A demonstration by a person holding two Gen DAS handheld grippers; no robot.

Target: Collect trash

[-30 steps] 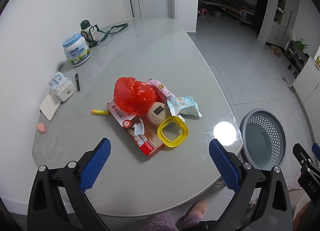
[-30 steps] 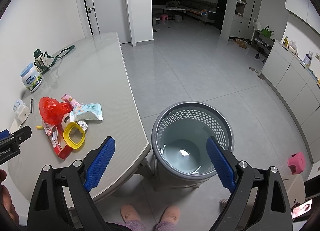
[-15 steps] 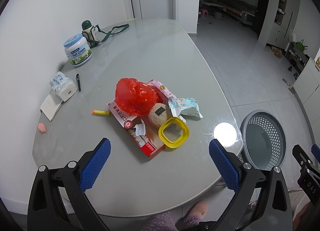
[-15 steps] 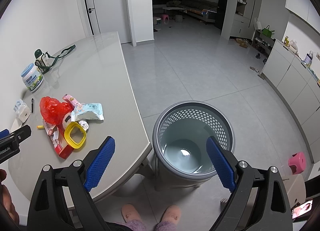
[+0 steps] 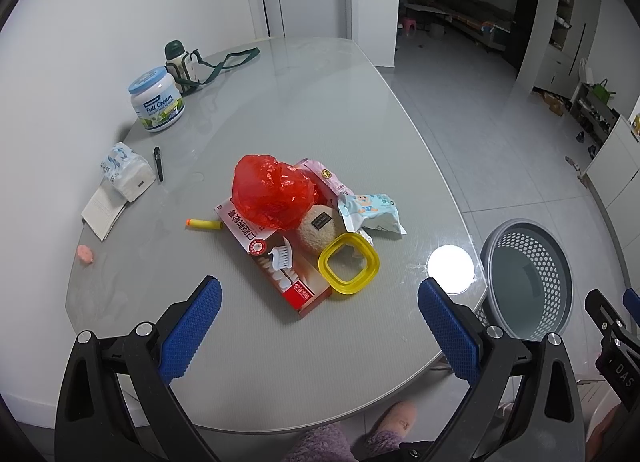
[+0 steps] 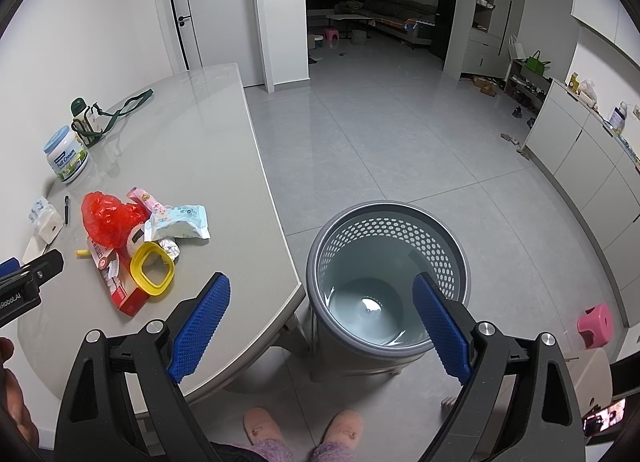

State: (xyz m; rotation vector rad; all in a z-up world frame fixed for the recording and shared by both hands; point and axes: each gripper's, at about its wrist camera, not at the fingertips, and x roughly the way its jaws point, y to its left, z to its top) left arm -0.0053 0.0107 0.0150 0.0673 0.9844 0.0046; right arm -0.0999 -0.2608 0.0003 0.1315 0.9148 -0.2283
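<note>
Since the red plastic bag looks light and crinkly, we judge a pinch on its bunched top would hold; it sits crumpled on the toothpaste box, mid-table, beside a yellow ring. Our left gripper and right gripper hover wide open, empty, basket below.

Red bag, yellow ring, red-white box, grey perforated bin, blue gripper pads, grey table.
</note>
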